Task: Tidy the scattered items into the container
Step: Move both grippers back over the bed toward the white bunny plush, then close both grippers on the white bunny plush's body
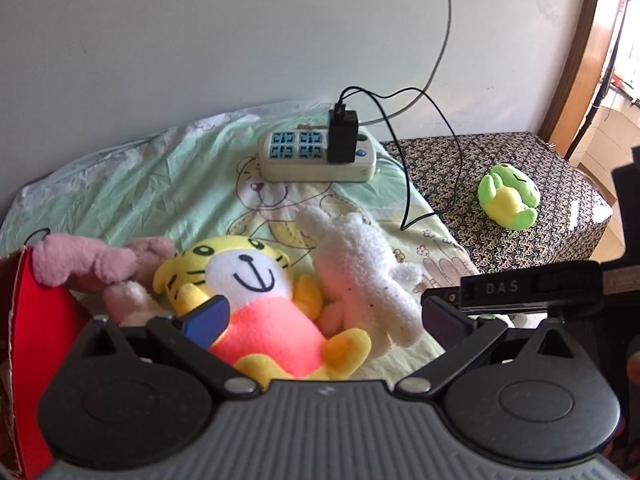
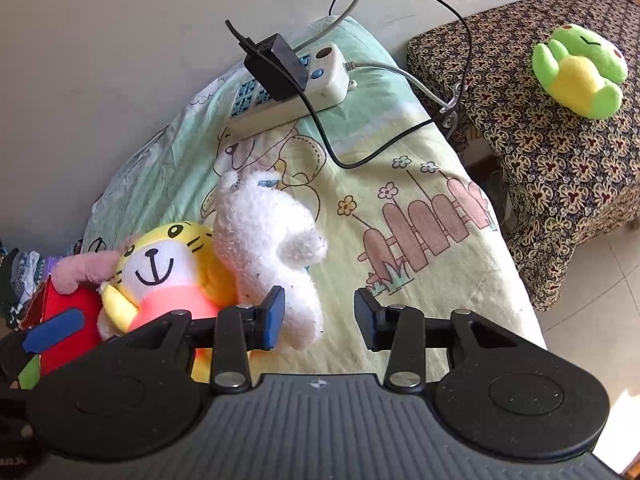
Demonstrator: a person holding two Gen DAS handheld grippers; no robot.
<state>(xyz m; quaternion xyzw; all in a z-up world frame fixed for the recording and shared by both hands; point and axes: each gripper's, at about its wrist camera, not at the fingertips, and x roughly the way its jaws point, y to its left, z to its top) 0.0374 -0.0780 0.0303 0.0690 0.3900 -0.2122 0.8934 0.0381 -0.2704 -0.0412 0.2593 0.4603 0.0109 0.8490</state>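
Left gripper (image 1: 324,316) spread wide around tiger plush (image 1: 256,296); right gripper (image 2: 320,316) spread, left pad touching white plush (image 2: 268,236)

tiger plush (image 1: 256,300) between pink plush (image 1: 86,264) and rabbit plush (image 1: 364,272), power strip (image 1: 316,156) behind

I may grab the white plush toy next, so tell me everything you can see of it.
The white plush toy is a fluffy, fleecy animal with long ears or limbs, dotted with small dark specks. It lies flat on the cartoon-printed sheet, stretched roughly toward the wall. Its side presses against the yellow tiger plush. The open right gripper sits at its near end, the left finger's blue pad beside its lower limb. Its face is not clearly visible.
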